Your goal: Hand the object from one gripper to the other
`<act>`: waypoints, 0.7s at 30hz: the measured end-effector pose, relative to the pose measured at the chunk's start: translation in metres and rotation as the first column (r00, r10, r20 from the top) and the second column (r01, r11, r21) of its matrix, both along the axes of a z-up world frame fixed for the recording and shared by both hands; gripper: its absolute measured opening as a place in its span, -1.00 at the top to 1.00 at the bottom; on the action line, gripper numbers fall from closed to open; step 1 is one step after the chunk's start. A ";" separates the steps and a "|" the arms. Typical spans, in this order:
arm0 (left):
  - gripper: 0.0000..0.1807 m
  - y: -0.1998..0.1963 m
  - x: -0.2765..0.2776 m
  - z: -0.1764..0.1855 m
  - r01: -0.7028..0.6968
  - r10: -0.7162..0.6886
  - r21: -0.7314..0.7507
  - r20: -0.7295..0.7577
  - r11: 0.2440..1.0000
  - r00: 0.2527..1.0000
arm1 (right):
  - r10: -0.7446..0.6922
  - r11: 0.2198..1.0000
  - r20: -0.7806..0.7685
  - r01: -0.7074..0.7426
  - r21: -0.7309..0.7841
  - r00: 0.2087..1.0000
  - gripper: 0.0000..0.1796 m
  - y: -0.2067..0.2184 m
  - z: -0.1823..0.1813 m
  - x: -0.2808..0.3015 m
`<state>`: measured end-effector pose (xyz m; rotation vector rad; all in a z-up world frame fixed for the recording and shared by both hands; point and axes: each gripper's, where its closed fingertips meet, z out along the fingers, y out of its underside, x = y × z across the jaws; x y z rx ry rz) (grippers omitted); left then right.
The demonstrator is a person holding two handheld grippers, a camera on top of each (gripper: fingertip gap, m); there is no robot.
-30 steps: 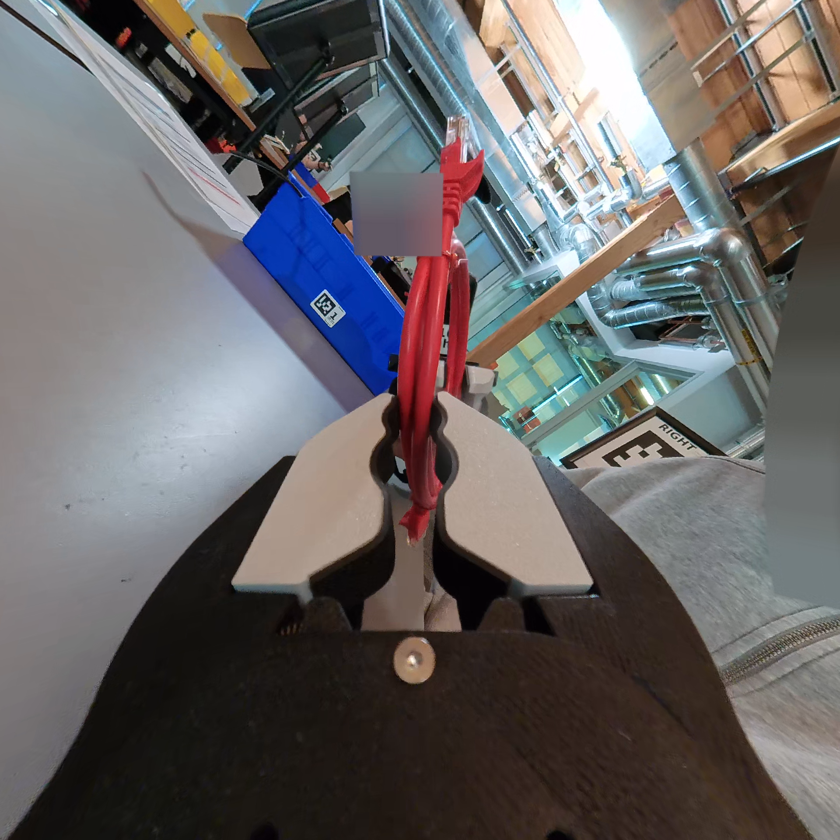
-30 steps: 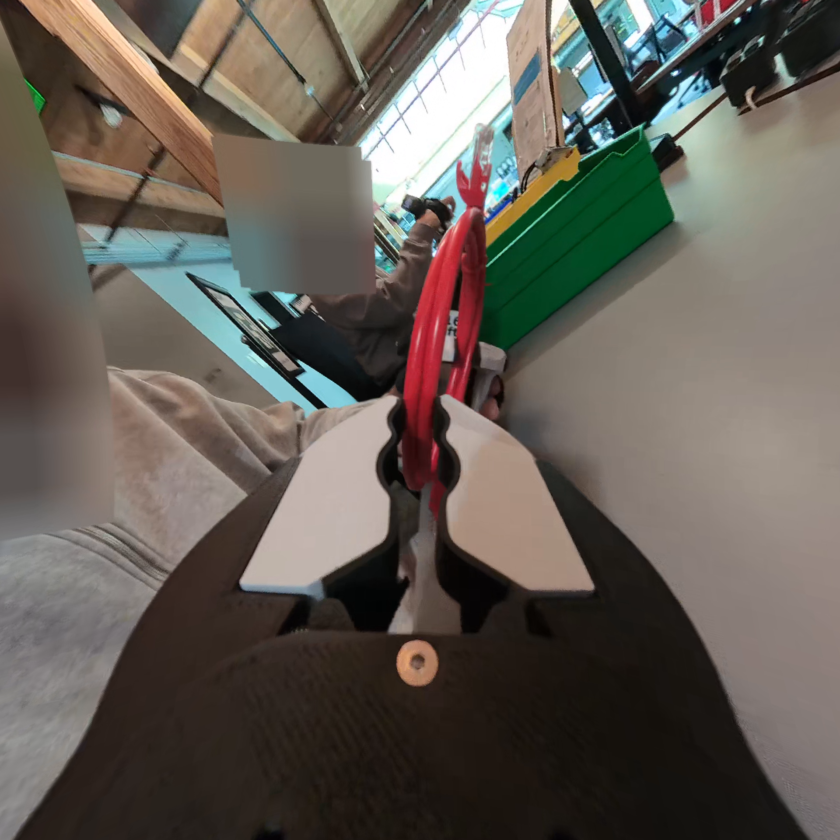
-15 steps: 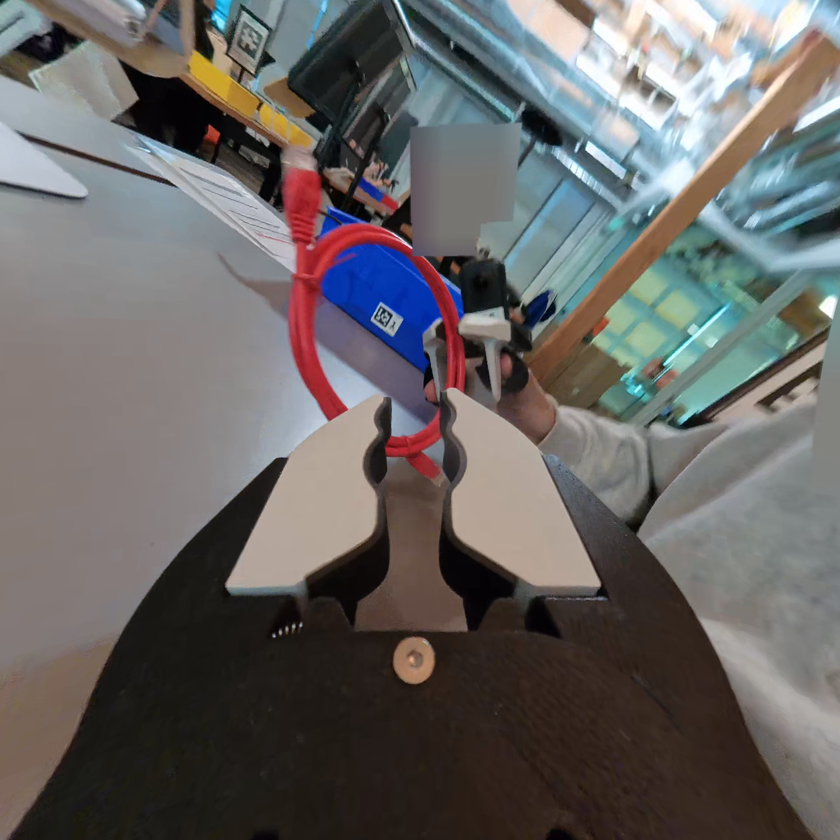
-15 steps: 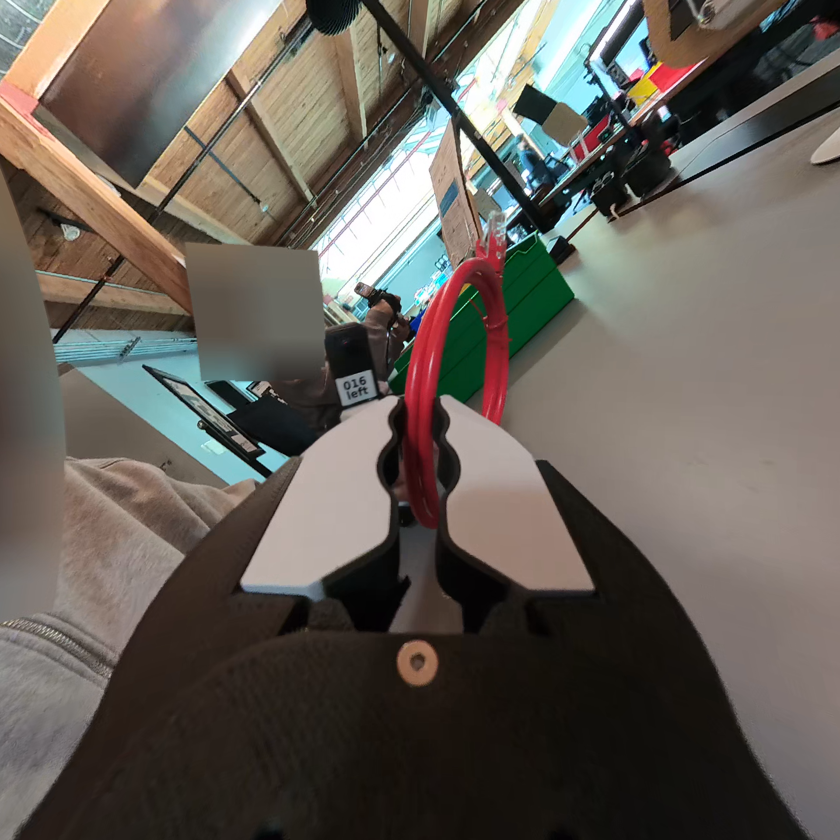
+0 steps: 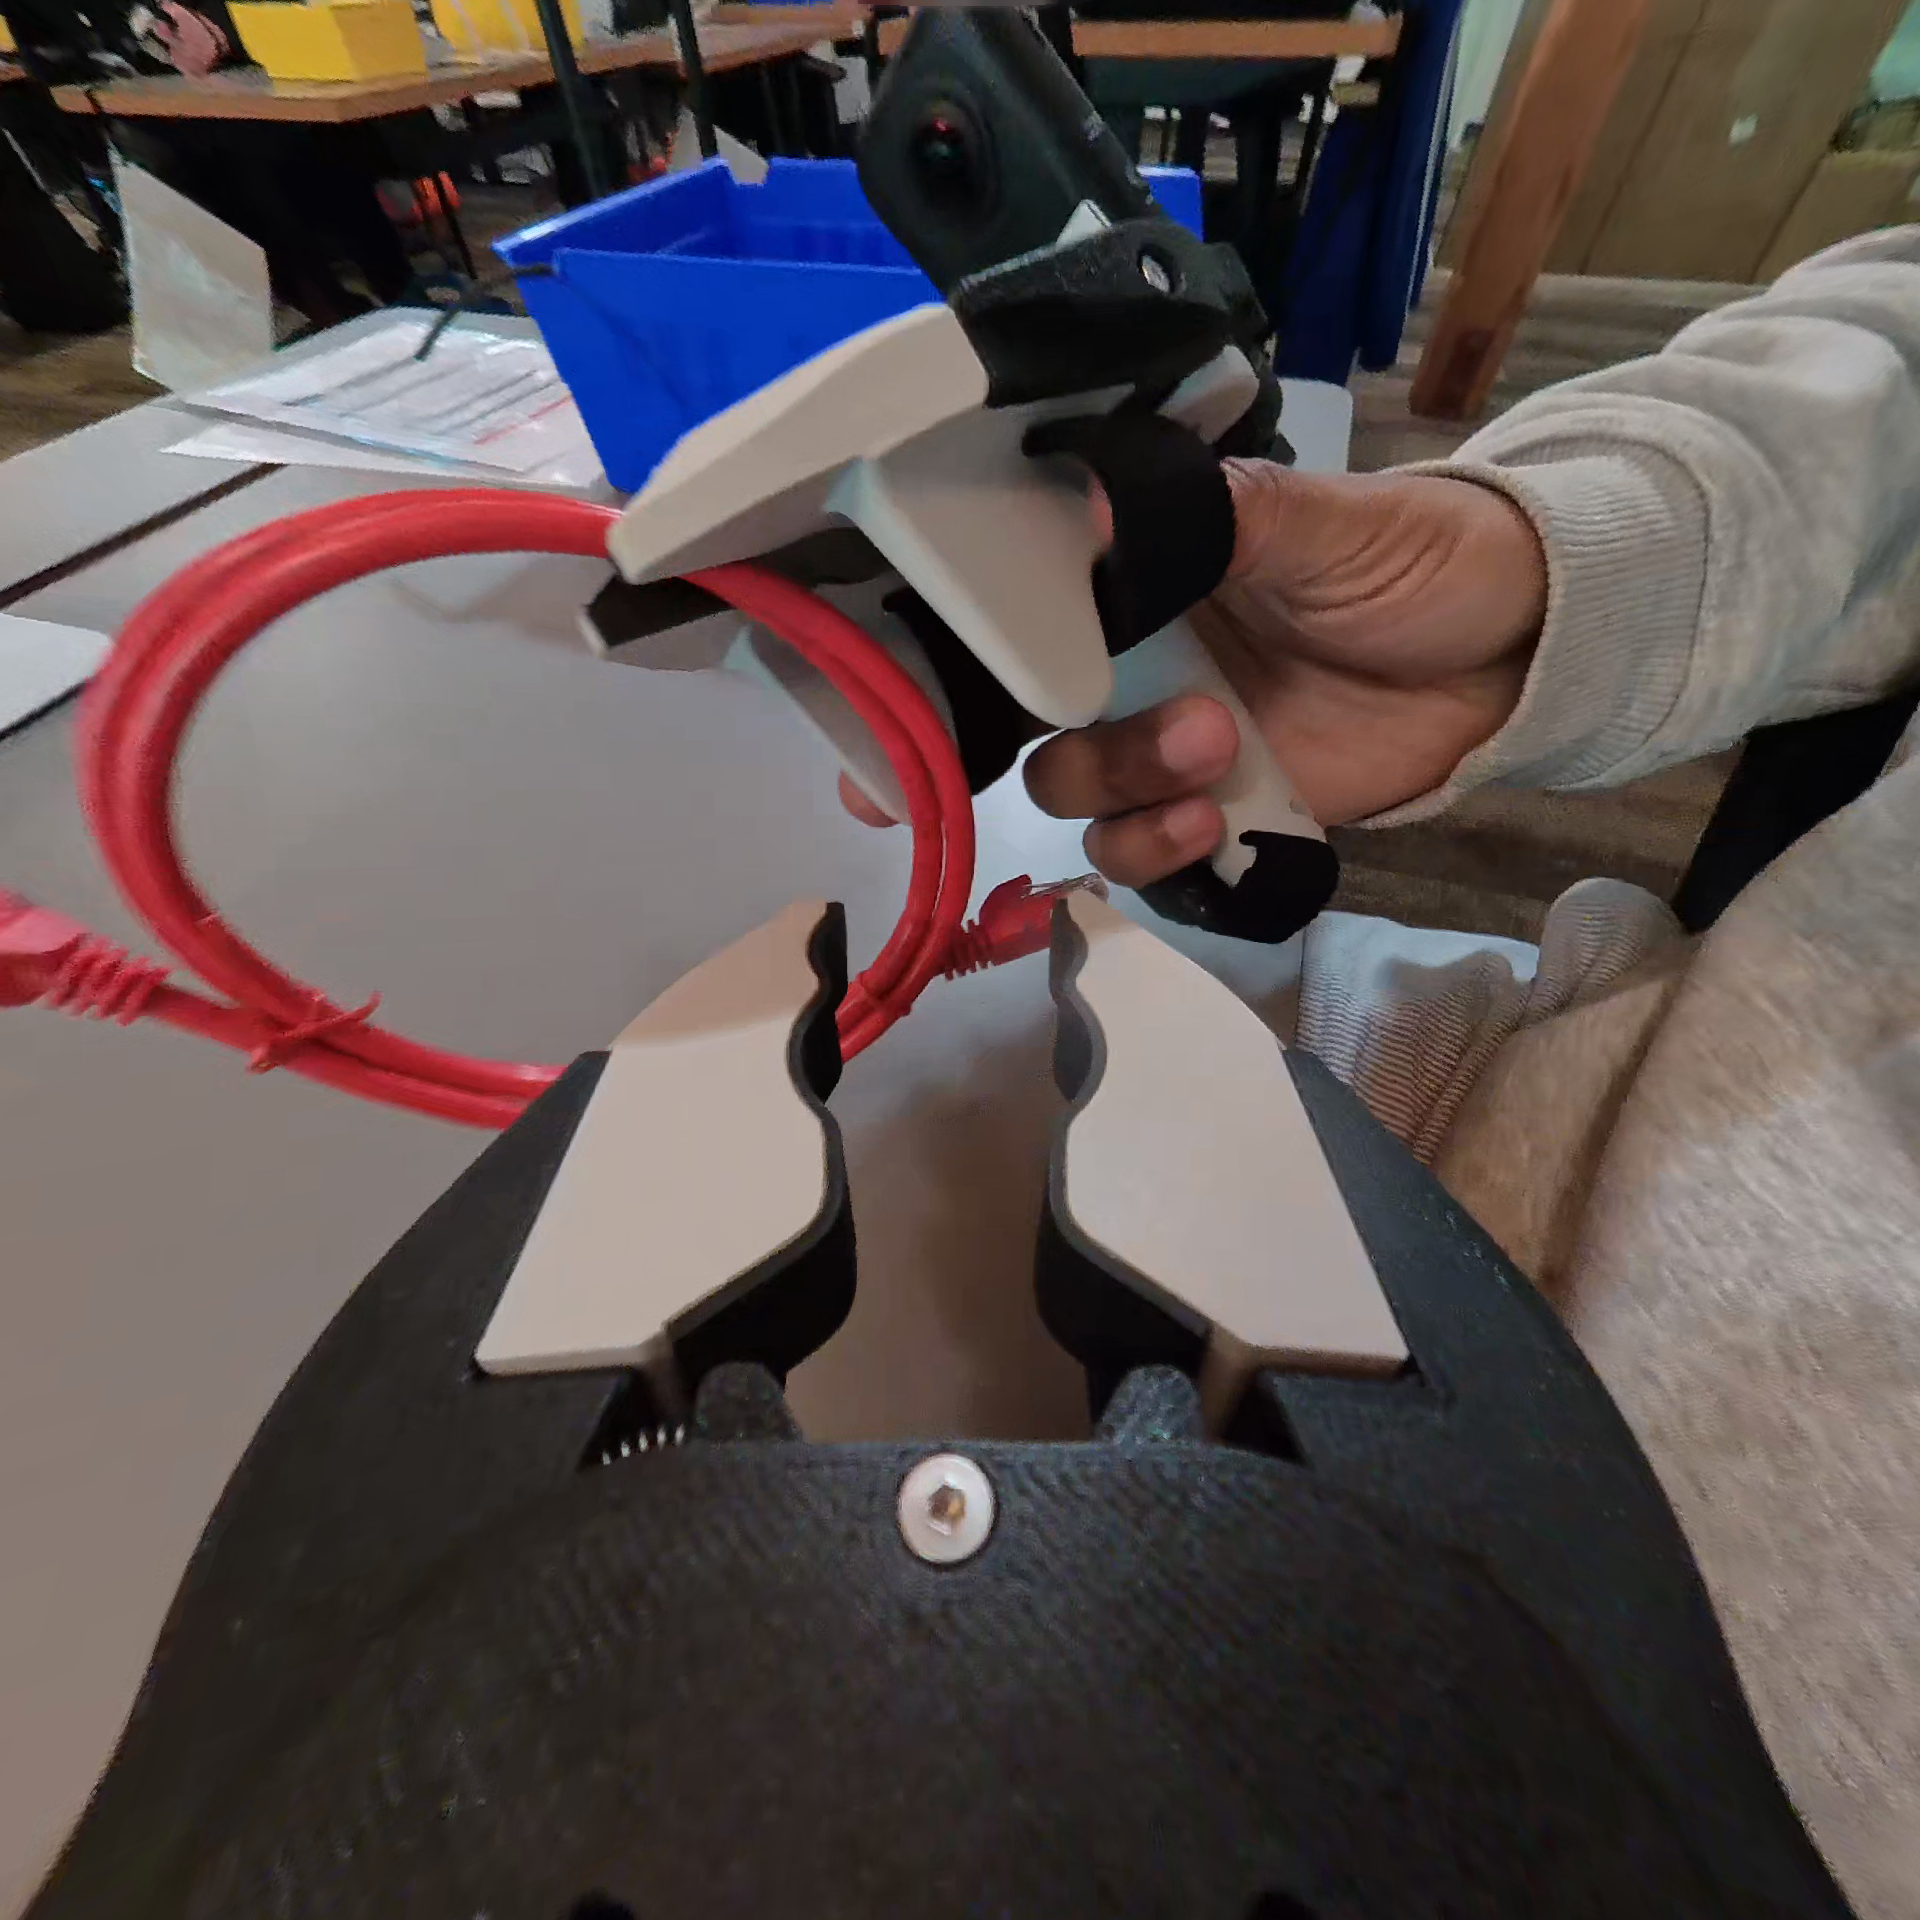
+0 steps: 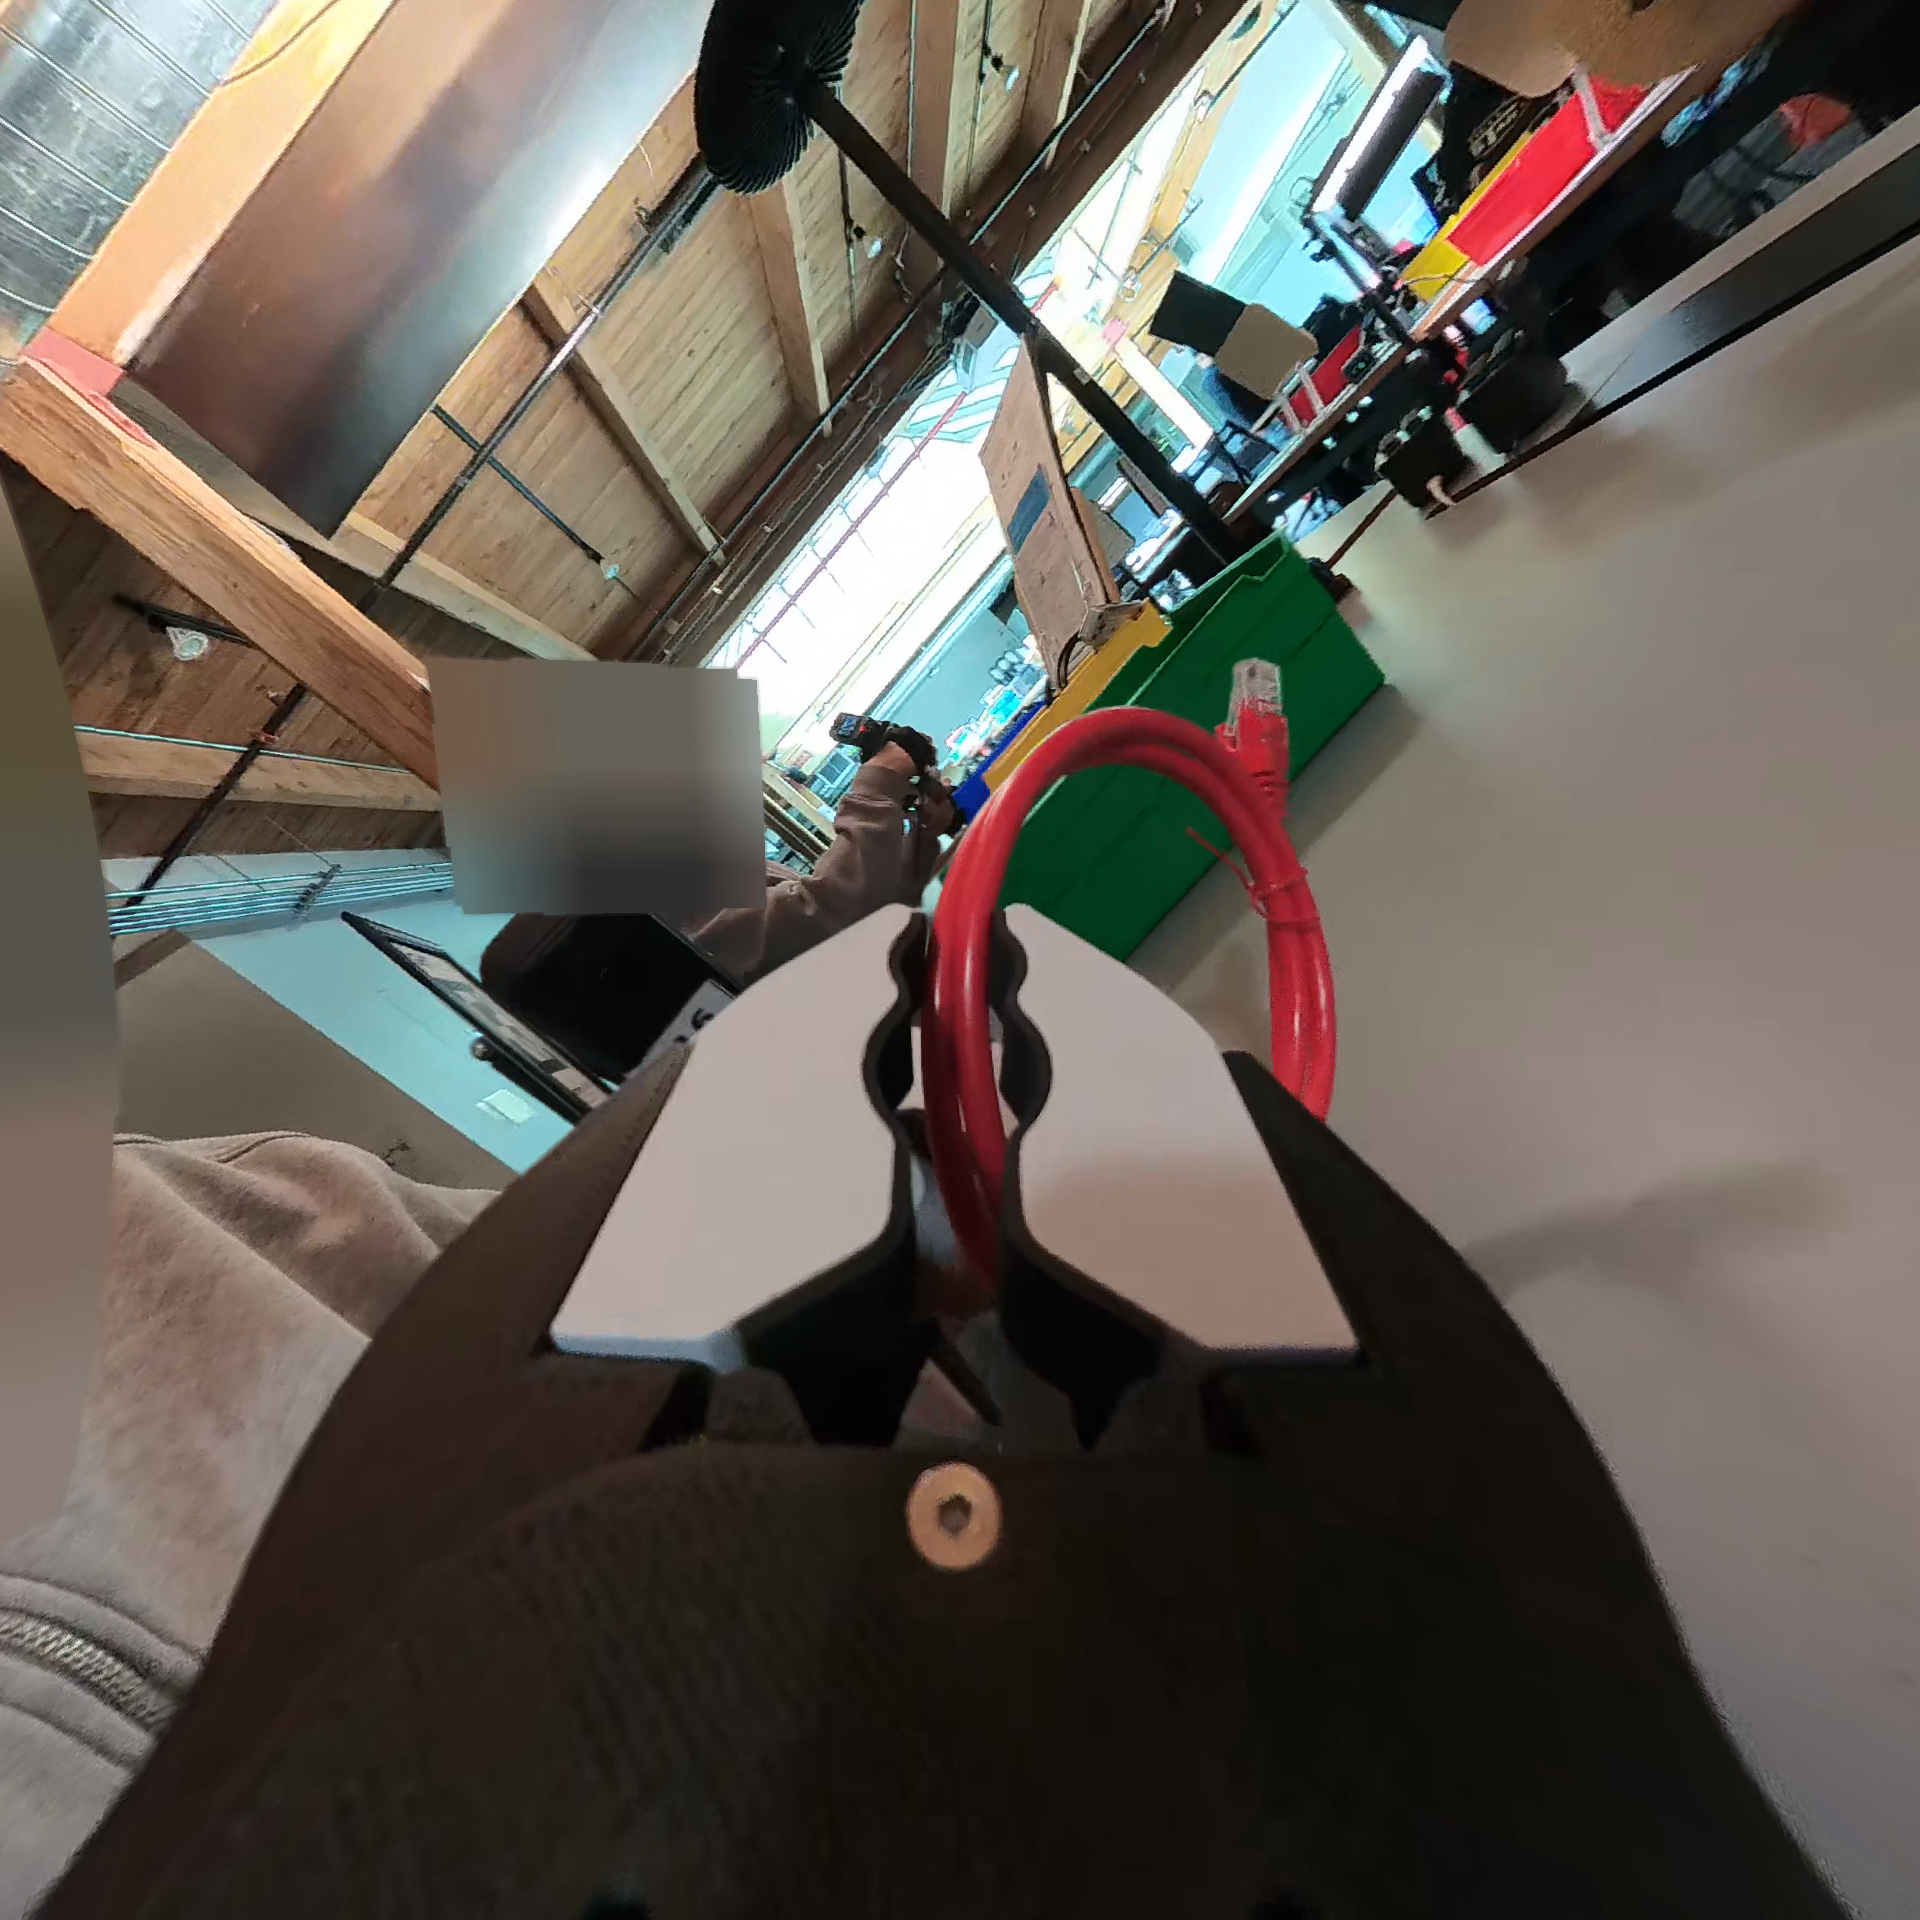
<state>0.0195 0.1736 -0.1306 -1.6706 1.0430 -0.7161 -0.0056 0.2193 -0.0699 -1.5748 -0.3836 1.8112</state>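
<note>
So the red cable (image 5: 520, 790), a coiled patch lead tied with little red twist ties, hangs in the air over the grey surface (image 5: 436, 790), held only by the right tool (image 6: 961, 925). In the right wrist view its two pale fingers (image 6: 1117, 1143) are pinched narrow on the loop, with the cable running straight down the gap between them and the rest of the coil arcing up and off to the right, one clear-tipped plug (image 6: 1255, 717) at the top.

The left tool (image 5: 940, 920) is spread wide and grips nothing. The lower part of the coil passes just in front of its left finger (image 5: 686, 1132), and the other plug end (image 5: 1023, 914) pokes across the gap near the tips. Can't tell if the cable actually touches that finger or just sits beside it.

From the left wrist view you see the right tool side-on, tilted with its fingers pointing left, and the person's hand (image 5: 1351, 644) wrapped round the handle, grey sleeve (image 5: 1704, 520) coming in from the right. A blue bin (image 5: 707, 301) sits behind it on the surface, and a green bin (image 6: 1226, 748) shows in the right wrist view.
</note>
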 end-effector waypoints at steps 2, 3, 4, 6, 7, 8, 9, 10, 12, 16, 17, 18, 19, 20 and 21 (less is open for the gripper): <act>0.56 -0.001 0.003 -0.004 -0.002 0.002 0.003 -0.022 1.000 1.000 | 0.020 1.000 -0.031 -0.021 -0.018 0.999 0.87 -0.005 0.003 -0.003; 0.56 -0.001 0.004 -0.005 -0.003 0.003 0.008 -0.030 1.000 1.000 | 0.024 0.999 -0.044 -0.025 -0.027 0.999 0.87 -0.007 0.004 -0.004; 0.57 -0.001 0.004 -0.005 -0.003 0.004 0.015 -0.034 1.000 0.999 | 0.025 0.999 -0.053 -0.026 -0.033 0.998 0.87 -0.008 0.005 -0.005; 0.62 -0.002 0.004 -0.004 -0.002 0.003 0.032 -0.034 0.999 0.999 | 0.025 0.999 -0.064 -0.028 -0.042 0.998 0.87 -0.012 0.006 -0.007; 0.66 -0.003 0.005 -0.002 0.000 0.002 0.043 -0.032 0.999 1.000 | 0.033 0.998 -0.070 -0.036 -0.045 0.997 0.88 -0.014 0.006 -0.009; 0.72 -0.003 0.005 -0.001 0.000 0.001 0.056 -0.034 0.998 0.999 | 0.042 0.998 -0.075 -0.046 -0.049 0.996 0.88 -0.016 0.006 -0.011; 0.81 -0.005 0.005 -0.001 0.011 -0.008 0.066 -0.044 0.998 0.999 | 0.043 0.998 -0.082 -0.047 -0.050 0.996 0.88 -0.017 0.006 -0.011; 0.87 -0.006 0.005 -0.001 0.020 -0.016 0.073 -0.051 0.997 0.999 | 0.043 0.998 -0.088 -0.047 -0.050 0.995 0.87 -0.016 0.007 -0.010; 0.87 -0.007 0.005 0.002 0.025 -0.020 0.092 -0.053 0.995 0.998 | 0.047 0.998 -0.099 -0.052 -0.048 0.994 0.87 -0.015 0.009 -0.008; 0.87 -0.007 0.003 0.009 0.027 -0.025 0.097 -0.023 0.995 0.999 | 0.046 0.997 -0.150 -0.056 -0.061 0.988 0.72 -0.009 0.015 0.000; 0.87 -0.006 0.002 0.010 0.025 -0.024 0.087 -0.008 0.996 1.000 | 0.041 0.996 -0.172 -0.055 -0.076 0.984 0.65 -0.006 0.016 0.003; 0.88 -0.005 0.000 0.012 0.023 -0.024 0.076 0.010 0.997 1.000 | 0.034 0.994 -0.189 -0.053 -0.094 0.981 0.61 -0.002 0.017 0.006; 0.88 -0.004 -0.002 0.014 0.018 -0.020 0.066 0.032 0.998 0.999 | 0.026 0.993 -0.202 -0.050 -0.110 0.979 0.60 0.002 0.016 0.010; 0.88 -0.002 -0.004 0.017 0.013 -0.016 0.050 0.058 0.999 0.998 | 0.017 0.992 -0.208 -0.043 -0.121 0.978 0.60 0.005 0.016 0.013; 0.88 0.000 -0.007 0.020 0.008 -0.010 0.031 0.092 0.999 0.996 | 0.008 0.992 -0.205 -0.034 -0.125 0.979 0.60 0.009 0.014 0.016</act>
